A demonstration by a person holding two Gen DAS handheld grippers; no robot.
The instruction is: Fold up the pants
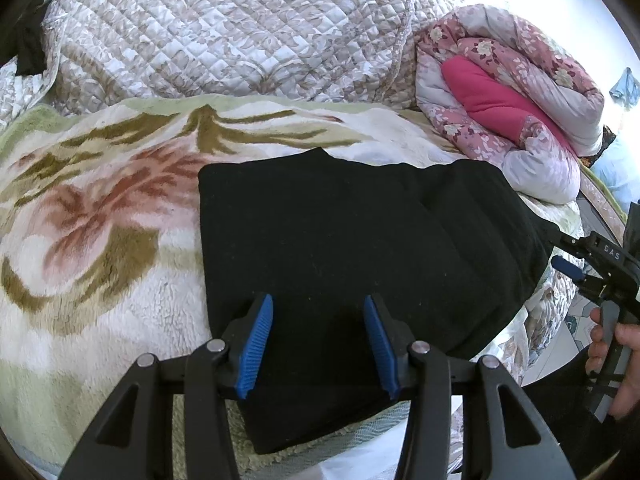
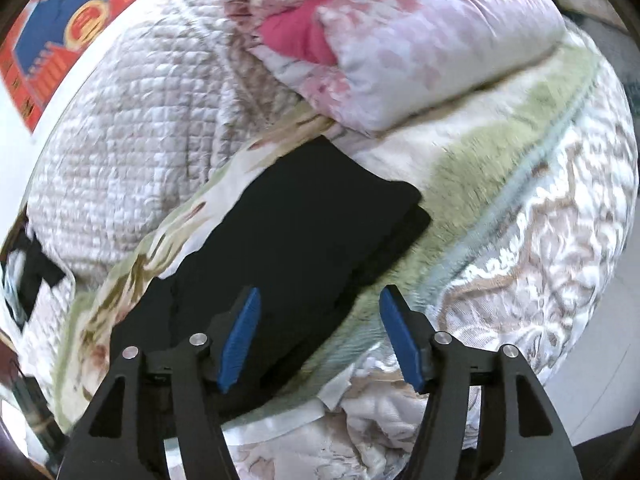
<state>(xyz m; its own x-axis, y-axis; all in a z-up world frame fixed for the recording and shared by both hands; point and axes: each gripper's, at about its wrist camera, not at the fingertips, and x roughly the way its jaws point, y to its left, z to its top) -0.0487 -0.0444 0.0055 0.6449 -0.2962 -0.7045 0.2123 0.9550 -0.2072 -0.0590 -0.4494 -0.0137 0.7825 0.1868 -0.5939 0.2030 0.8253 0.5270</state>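
The black pants (image 1: 360, 248) lie folded into a thick rectangle on a fleece blanket with a flower print (image 1: 92, 216). My left gripper (image 1: 318, 308) is open and empty, hovering over the near edge of the pants. My right gripper (image 2: 318, 300) is open and empty over the pants' (image 2: 304, 216) right edge; it also shows in the left wrist view (image 1: 568, 258) at the right, beside the pants' right end, held by a hand (image 1: 616, 356).
A quilted beige coverlet (image 1: 224, 28) is heaped at the back. A rolled pink floral duvet (image 1: 516, 112) lies at the back right, close to the pants. The bed edge and tiled floor (image 1: 572, 328) are at the right. A red and blue poster (image 2: 68, 20) hangs on the wall.
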